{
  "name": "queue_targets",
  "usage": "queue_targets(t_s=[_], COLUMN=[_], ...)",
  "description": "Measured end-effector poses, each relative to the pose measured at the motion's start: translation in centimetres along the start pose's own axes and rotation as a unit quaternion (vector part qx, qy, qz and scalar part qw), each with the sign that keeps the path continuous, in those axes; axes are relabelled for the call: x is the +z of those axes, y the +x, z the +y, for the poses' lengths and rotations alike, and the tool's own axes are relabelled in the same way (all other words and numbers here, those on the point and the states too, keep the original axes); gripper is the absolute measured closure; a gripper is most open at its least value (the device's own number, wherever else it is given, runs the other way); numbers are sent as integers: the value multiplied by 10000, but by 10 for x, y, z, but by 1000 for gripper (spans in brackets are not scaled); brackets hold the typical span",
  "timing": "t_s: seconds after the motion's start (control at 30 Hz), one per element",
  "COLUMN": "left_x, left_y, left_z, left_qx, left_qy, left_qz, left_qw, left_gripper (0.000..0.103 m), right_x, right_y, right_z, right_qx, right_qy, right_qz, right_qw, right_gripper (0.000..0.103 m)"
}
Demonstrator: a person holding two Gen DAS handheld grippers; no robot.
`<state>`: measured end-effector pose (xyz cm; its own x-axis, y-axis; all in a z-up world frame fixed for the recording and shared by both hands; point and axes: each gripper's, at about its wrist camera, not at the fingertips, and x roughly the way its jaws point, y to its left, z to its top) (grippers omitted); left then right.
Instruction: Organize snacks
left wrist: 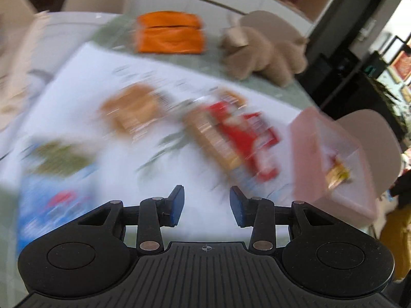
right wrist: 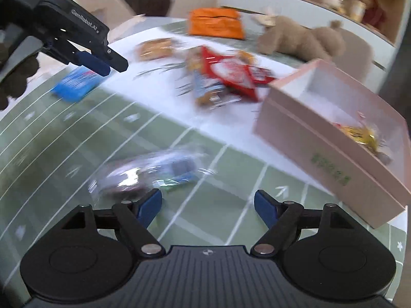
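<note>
Largest in the right wrist view is the pink box point(right wrist: 331, 138), open-topped at the right of the frame, with gold-wrapped sweets point(right wrist: 362, 134) already lying in its far corner. Green characters are printed on its near wall, too smeared to read. Since it sits near the table edge, a clumsy drop against its rim could, I judge, nudge it or tip it off.

At centre, on the white sheet point(right wrist: 159, 95), lies a heap of snack packets point(right wrist: 223, 77), red and orange ones overlapping. Their printing is blurred beyond reading. Grabbing one from this pile risks dragging its neighbours along.

In the upper left of that view the left gripper point(right wrist: 102, 64) hangs over a blue packet point(right wrist: 75, 83), jaws partly apart and empty; white lettering on its housing seems to read "GenRobot.AI". From its own camera the left gripper point(left wrist: 206, 205) shows nothing between the pads.

Smallest, at lower centre, a clear-wrapped snack point(right wrist: 151, 174) lies on the green gridded mat point(right wrist: 51, 138), just ahead of the right gripper point(right wrist: 208, 208), whose jaws stand wide and empty. The slick wrapper could slip from the pads or crumple if pinched at its loose edge; its label is unreadable.
</note>
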<state>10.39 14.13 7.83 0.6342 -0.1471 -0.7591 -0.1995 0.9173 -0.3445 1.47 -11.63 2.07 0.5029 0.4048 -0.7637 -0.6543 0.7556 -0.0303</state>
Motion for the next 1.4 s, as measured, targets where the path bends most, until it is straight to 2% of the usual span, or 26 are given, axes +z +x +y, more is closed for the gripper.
queue_targets(t_s=[0.07, 0.17, 0.3, 0.4, 0.5, 0.57, 0.63, 0.73, 0.8, 0.9, 1.0, 1.13, 1.2, 1.27, 1.33, 1.4], left_x=[22, 56, 92, 96, 83, 72, 67, 58, 48, 33, 16, 1, -1, -7, -14, -23], left_y=[18, 44, 105, 147, 172, 167, 157, 135, 118, 92, 64, 31, 12, -11, -29, -43], left_z=[-21, -53, -98, -119, -128, -125, -116, -88, -74, -52, -29, 2, 14, 25, 31, 36], left_qx=[41, 78, 84, 265, 287, 202, 115, -16, 24, 80, 58, 194, 227, 155, 36, -117], left_qy=[55, 431, 1420, 2148, 2900, 3313, 3394, 3175, 3187, 3008, 2624, 1947, 1478, 942, 523, 172], left_qz=[-183, -501, -210, 46, 422, 310, 361, 513, 468, 475, 465, 357, 154, -67, -153, -122], left_qw=[9998, 9978, 9896, 9763, 9557, 9428, 9399, 9469, 9467, 9525, 9638, 9800, 9886, 9954, 9985, 9997], left_gripper=[60, 60, 60, 60, 66, 69, 71, 73, 74, 74, 74, 74, 74, 74, 74, 74], right_x=[5, 4, -2, -2, -1, 0, 2, 6, 9, 17, 33, 77, 106, 143, 175, 203], right_y=[4, 3, -2, -2, -2, -1, 0, 1, 1, -3, -10, -21, -14, 7, 39, 77], right_z=[-8, -16, -20, -18, -19, -26, -36, -57, -69, -74, -62, -43, -45, -55, -63, -67], right_qx=[22, 56, 31, -10, -7, -70, -213, -457, -478, -106, 254, 478, 481, 607, 680, 532], right_qy=[298, 514, 576, 554, 560, 636, 752, 1017, 1171, 1148, 815, 104, 102, 269, 287, 244], right_qz=[38, 94, 80, 92, 92, 106, 97, 50, 36, -3, -165, -533, -537, -401, -211, -42], right_qw=[9995, 9986, 9983, 9984, 9984, 9979, 9969, 9937, 9920, 9933, 9962, 9974, 9973, 9970, 9971, 9983], right_gripper=[24, 24, 24, 24, 24, 24, 24, 24, 24, 24, 24, 25, 27, 28, 28, 28])
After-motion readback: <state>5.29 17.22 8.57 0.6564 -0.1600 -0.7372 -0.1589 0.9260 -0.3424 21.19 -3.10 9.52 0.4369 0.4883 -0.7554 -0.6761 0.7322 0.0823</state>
